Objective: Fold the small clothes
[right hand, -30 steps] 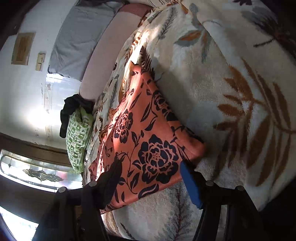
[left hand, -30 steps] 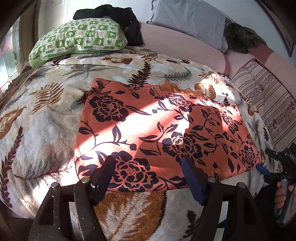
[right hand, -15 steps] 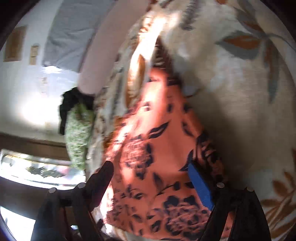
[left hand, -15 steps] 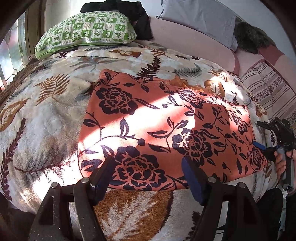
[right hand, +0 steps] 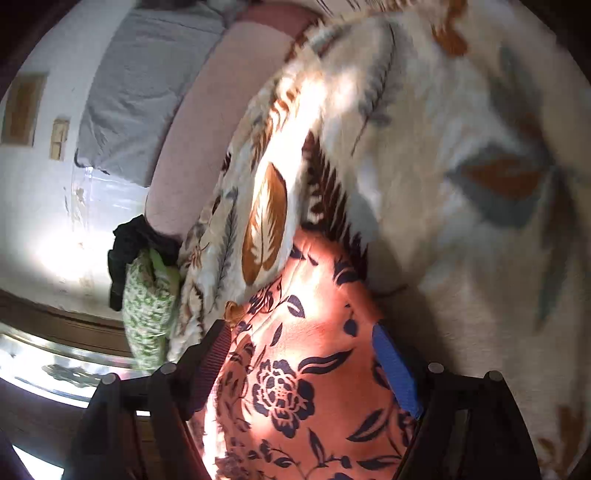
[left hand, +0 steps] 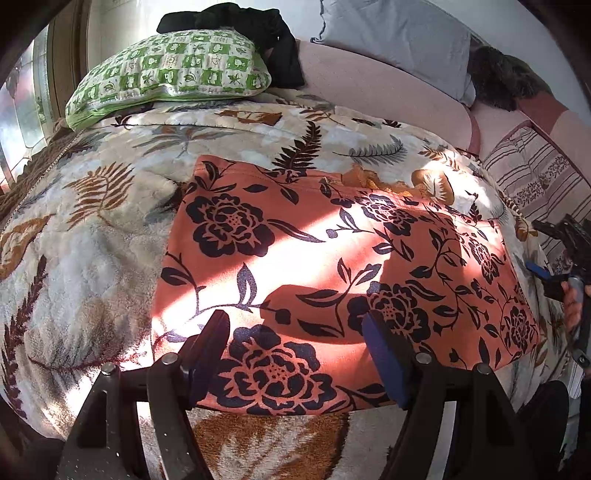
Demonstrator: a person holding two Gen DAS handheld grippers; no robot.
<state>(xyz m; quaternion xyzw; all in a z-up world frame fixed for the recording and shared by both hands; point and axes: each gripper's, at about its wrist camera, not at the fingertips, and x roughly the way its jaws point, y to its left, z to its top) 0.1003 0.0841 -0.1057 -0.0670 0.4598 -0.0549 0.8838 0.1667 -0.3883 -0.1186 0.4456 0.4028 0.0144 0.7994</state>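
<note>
An orange cloth with dark flowers (left hand: 332,266) lies flat on the leaf-patterned blanket (left hand: 92,229). My left gripper (left hand: 295,350) is open and empty, its fingers over the cloth's near edge. My right gripper (right hand: 303,358) is open and empty over the cloth's right part (right hand: 314,369), pointing along its far right end. The right gripper also shows at the right edge of the left wrist view (left hand: 554,266), just past the cloth's right side. A bit of orange lace (left hand: 369,177) peeks from under the cloth's far edge.
A green patterned pillow (left hand: 170,70) with a black garment (left hand: 266,29) behind it lies at the back left. A pink headboard (left hand: 369,85), a grey pillow (left hand: 399,33) and a striped cushion (left hand: 535,177) stand behind and to the right.
My left gripper has moved forward over the cloth's near edge. My right gripper has moved from the near right corner along the cloth's right side toward the far end.
</note>
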